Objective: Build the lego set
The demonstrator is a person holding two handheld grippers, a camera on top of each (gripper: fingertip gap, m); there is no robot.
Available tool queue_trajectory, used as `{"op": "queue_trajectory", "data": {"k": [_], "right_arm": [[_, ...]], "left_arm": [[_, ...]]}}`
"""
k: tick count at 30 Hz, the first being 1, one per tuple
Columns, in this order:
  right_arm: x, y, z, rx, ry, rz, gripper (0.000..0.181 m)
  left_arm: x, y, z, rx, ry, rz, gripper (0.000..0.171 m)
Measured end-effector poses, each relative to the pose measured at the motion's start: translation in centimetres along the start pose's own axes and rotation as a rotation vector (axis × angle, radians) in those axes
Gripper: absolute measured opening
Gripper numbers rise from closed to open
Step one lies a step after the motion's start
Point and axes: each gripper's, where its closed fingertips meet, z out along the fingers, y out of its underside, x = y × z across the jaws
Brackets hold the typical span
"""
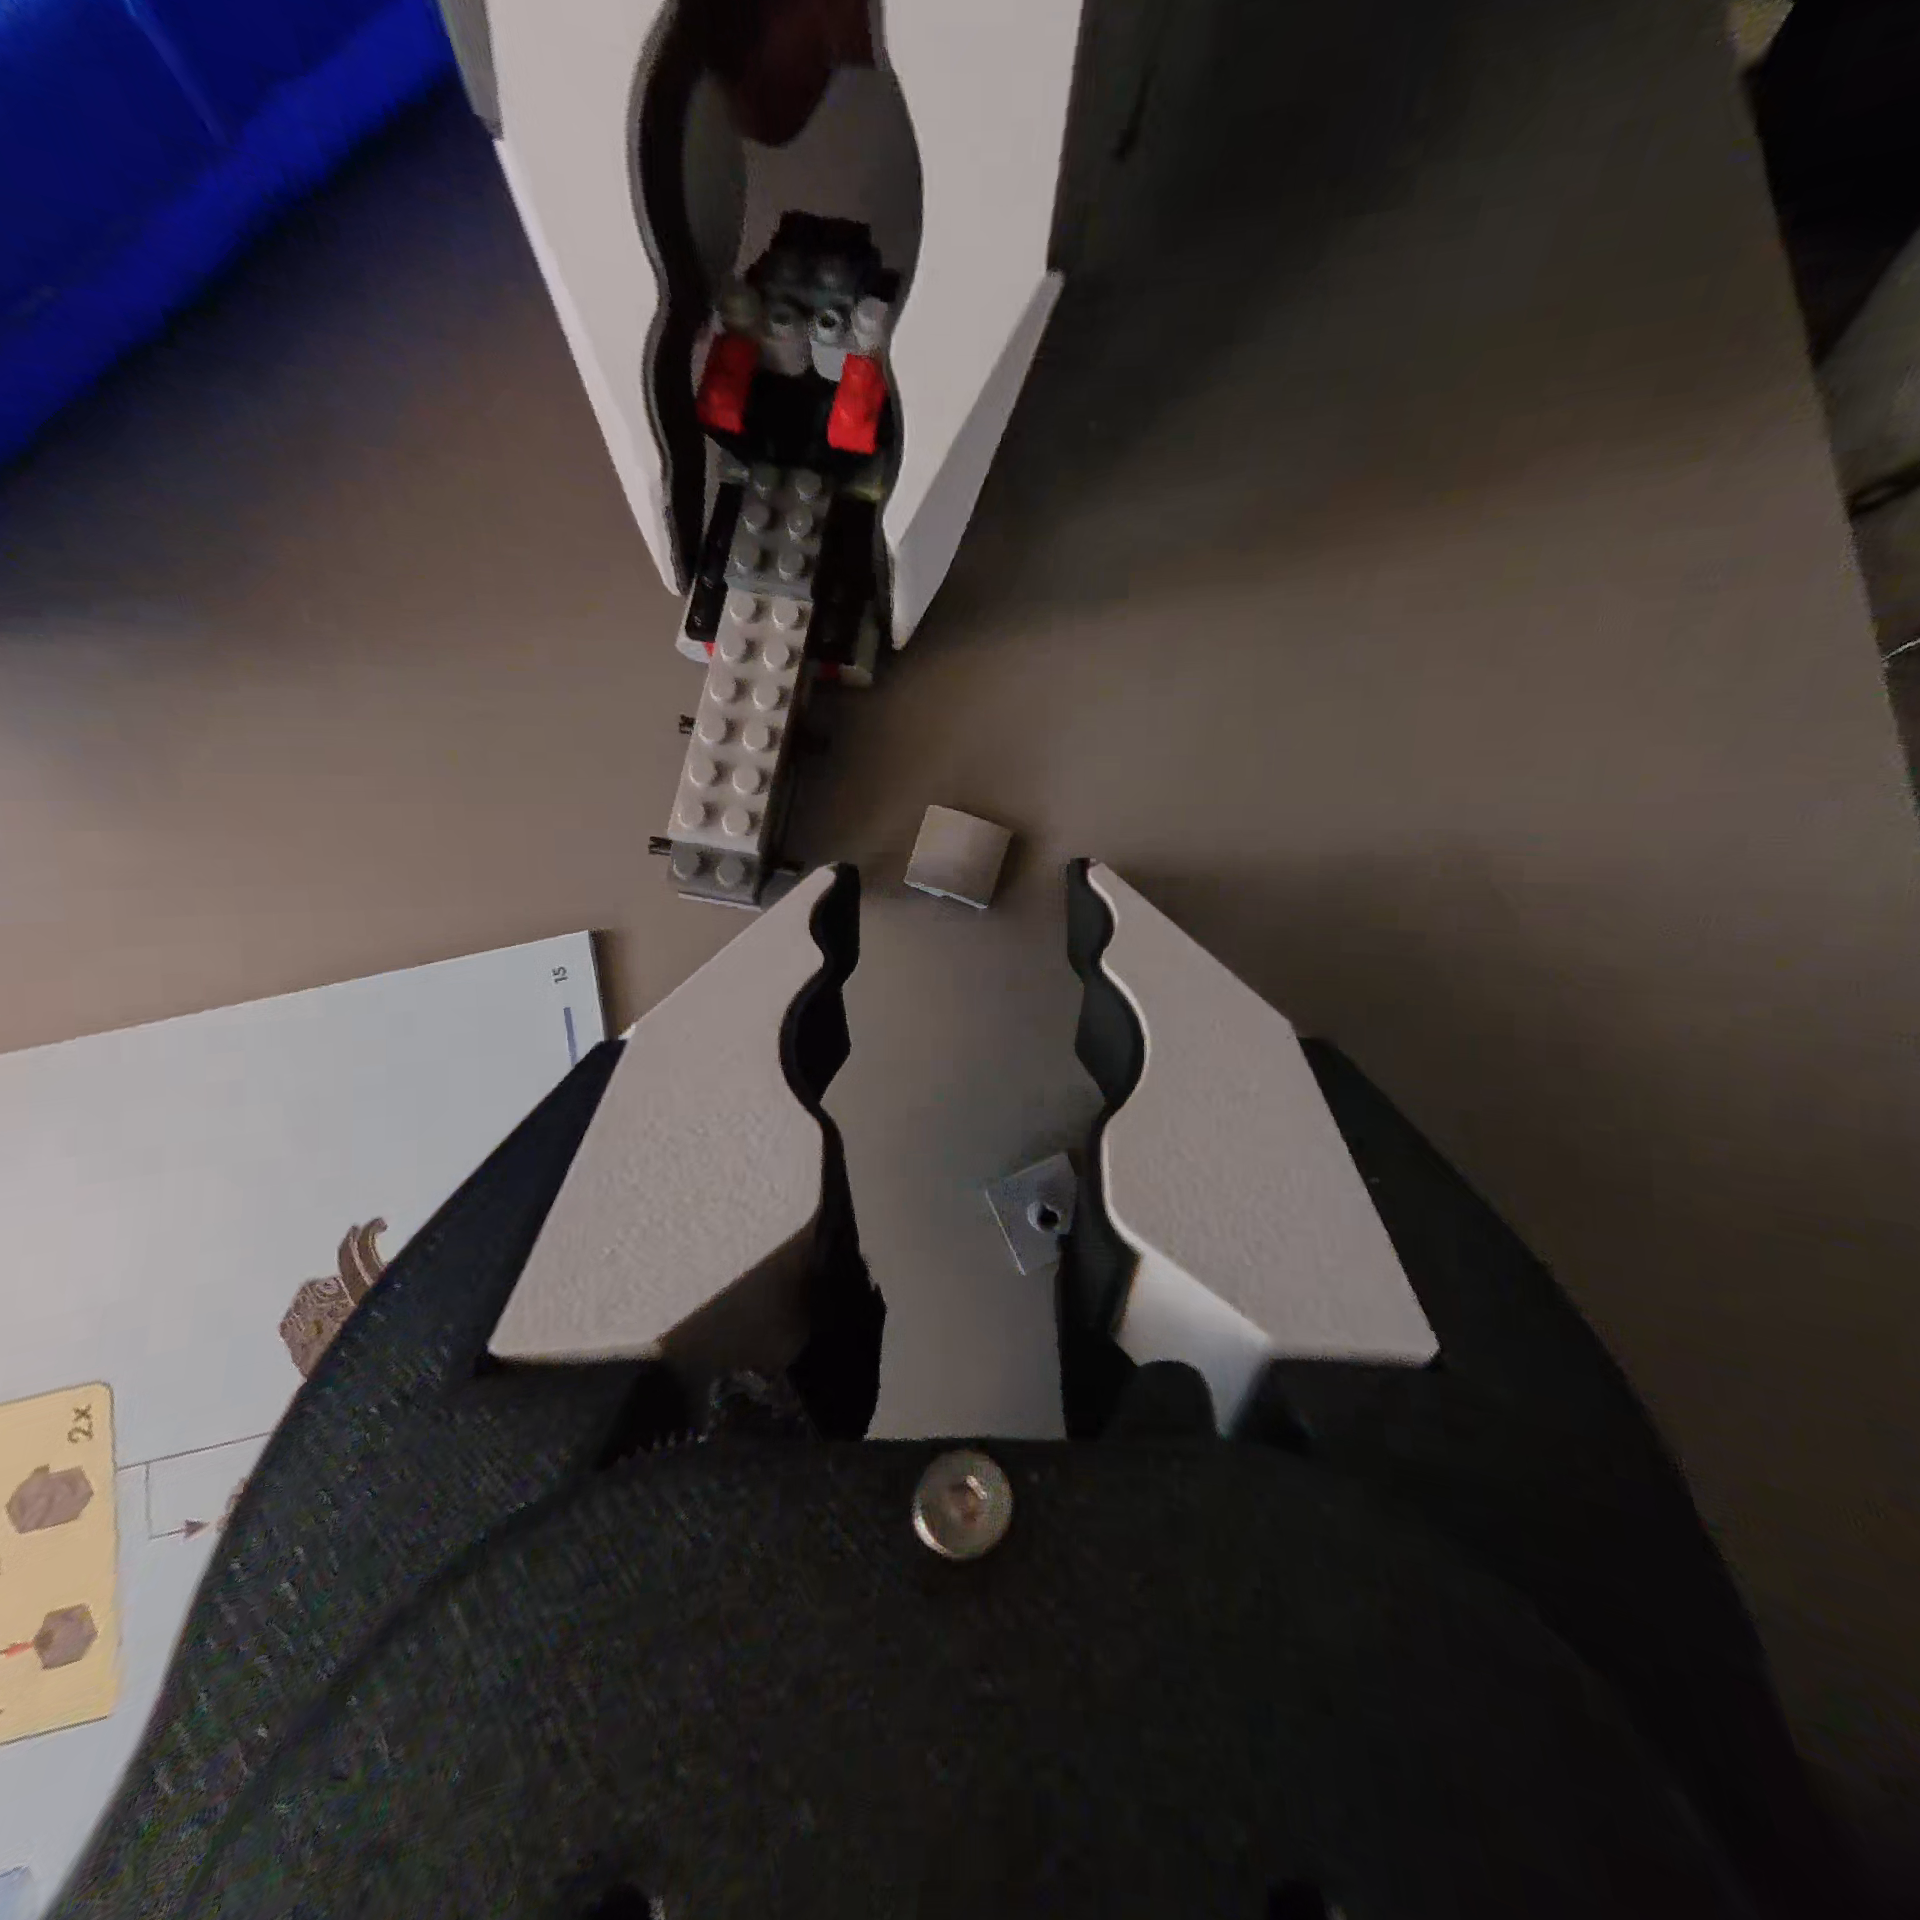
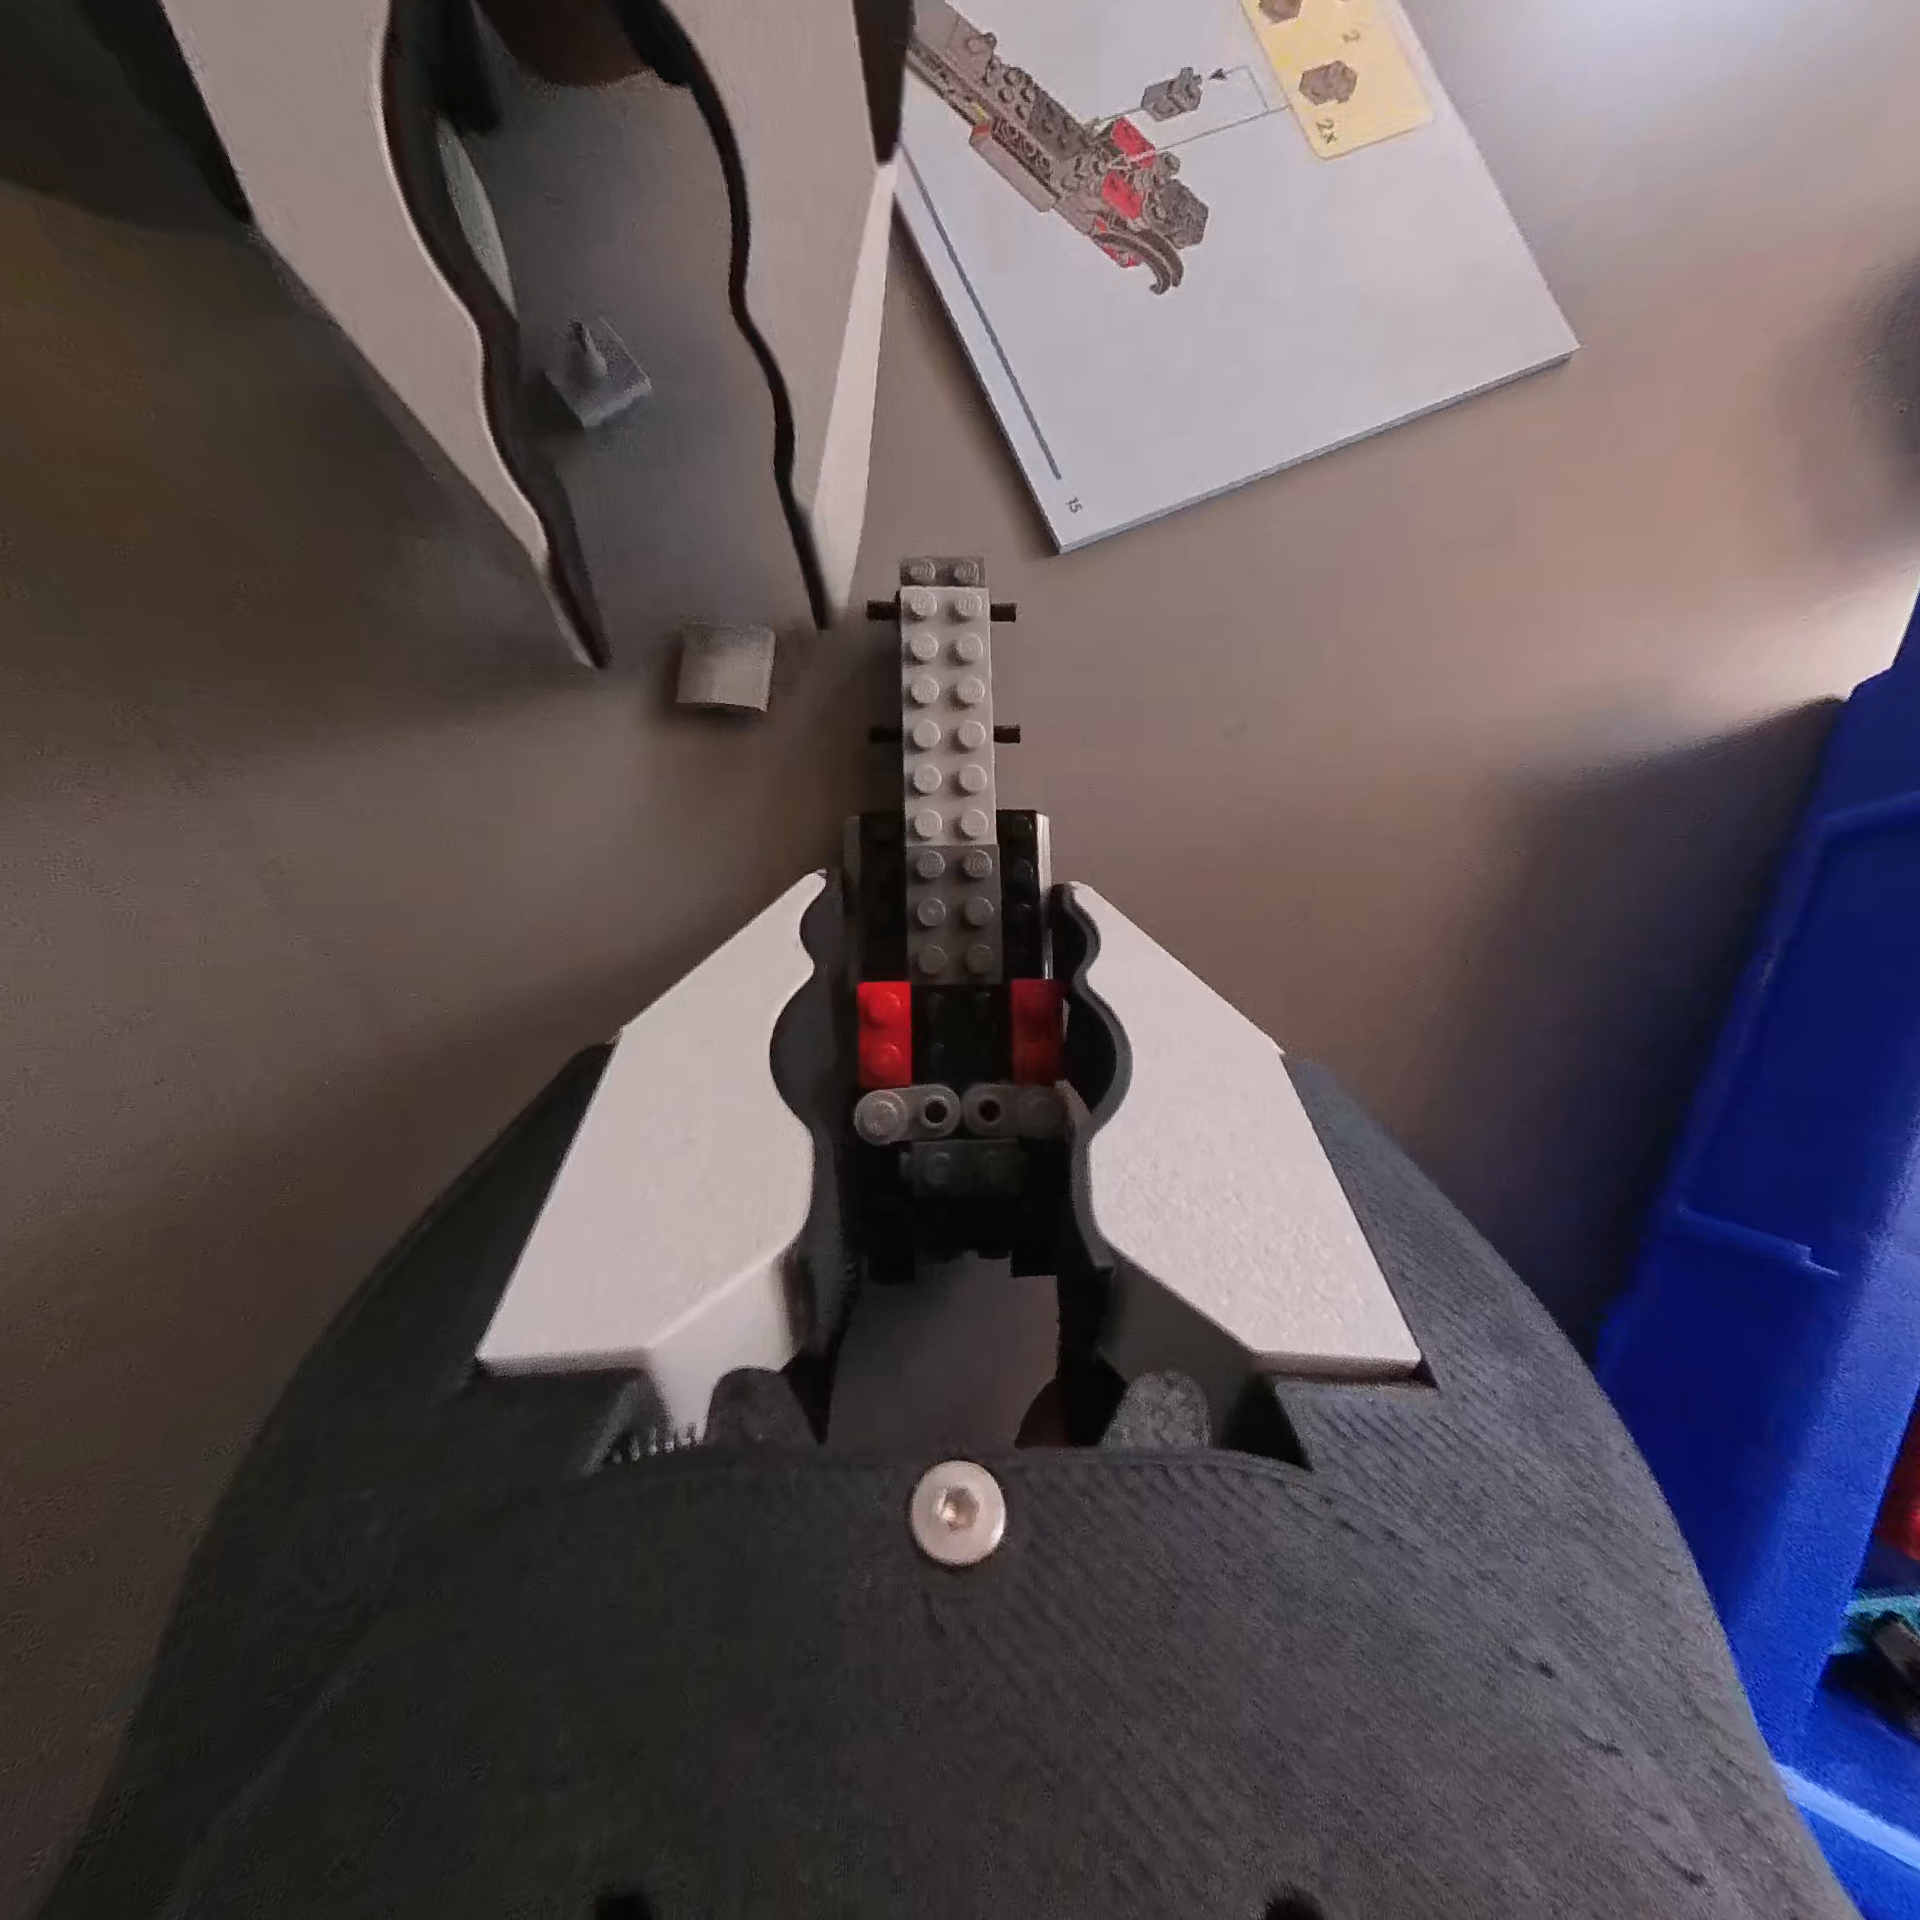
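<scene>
A long lego model [image 2: 945,727] of grey plates, black sides and two red bricks lies on the grey-brown table. My right gripper [image 2: 951,904] is shut on its rear end; it also shows in the left wrist view [image 1: 790,613], with the model [image 1: 743,727] pointing toward my left gripper. My left gripper [image 1: 964,878] is open and empty, low over the table. A small grey curved piece [image 1: 958,860] lies just ahead of its tips. A small grey piece with a pin [image 1: 1034,1210] lies between its fingers, near the right one. Both pieces show in the right wrist view [image 2: 722,675] [image 2: 597,379].
An open instruction booklet [image 1: 260,1143] lies on the table left of my left gripper; it also shows in the right wrist view [image 2: 1247,312]. A blue bin [image 2: 1818,1039] stands at the right of my right gripper and shows in the left wrist view [image 1: 156,208]. My hands' fingertips stand some 6 cm from each other.
</scene>
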Motion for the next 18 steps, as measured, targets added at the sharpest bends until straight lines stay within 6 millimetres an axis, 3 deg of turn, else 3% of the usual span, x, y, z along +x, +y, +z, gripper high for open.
{"op": "queue_trajectory", "data": {"k": [6, 14, 18], "right_arm": [[0.1, -0.3, 0.2, 0.018, -0.002, 0.011, 0.041], [-0.1, -0.3, 0.2, 0.023, -0.014, 0.006, 0.041], [0.0, -0.3, 0.1, 0.02, -0.011, 0.004, 0.041]], "left_arm": [[-0.1, -0.2, 0.5, -0.012, -0.026, 0.061, 0.019], [-0.4, -1.1, -1.1, 0.083, -0.025, 0.0, 0.018], [-2.0, 0.6, -2.3, 0.034, -0.089, -0.133, 0.018]]}}
